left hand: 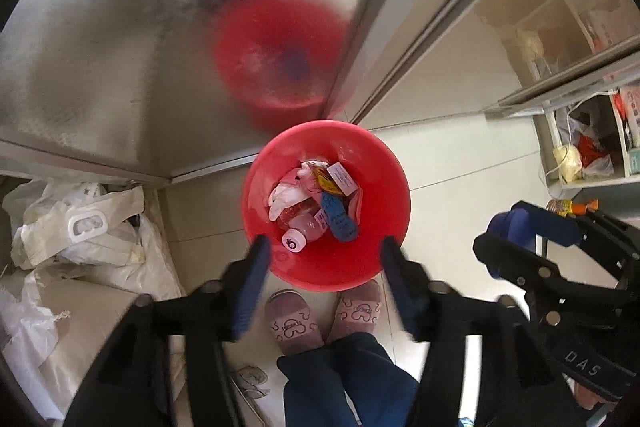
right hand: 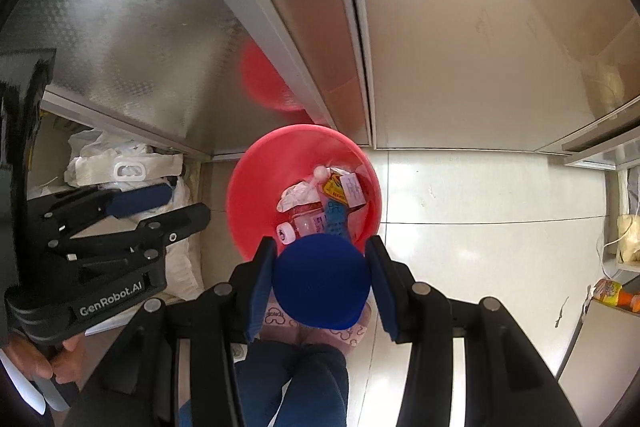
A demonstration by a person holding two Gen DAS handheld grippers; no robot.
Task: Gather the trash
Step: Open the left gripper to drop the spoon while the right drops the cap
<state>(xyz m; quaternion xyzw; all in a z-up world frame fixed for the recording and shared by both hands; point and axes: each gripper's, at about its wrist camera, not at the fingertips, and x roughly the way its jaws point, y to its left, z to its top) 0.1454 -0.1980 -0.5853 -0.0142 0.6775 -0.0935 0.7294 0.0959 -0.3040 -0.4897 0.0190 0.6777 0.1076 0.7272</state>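
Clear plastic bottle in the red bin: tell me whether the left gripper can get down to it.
Probably yes. The left gripper is open and empty, pointing down over the red bin. The clear plastic bottle lies on top of the trash at the near side, uncovered.

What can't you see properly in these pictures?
- Right wrist view: the blue cup between the right gripper's jaws hides part of the red bin.
- Both views: small labels on the trash are too tiny to read.
- Left wrist view: the shelf items are cut off at the edge.
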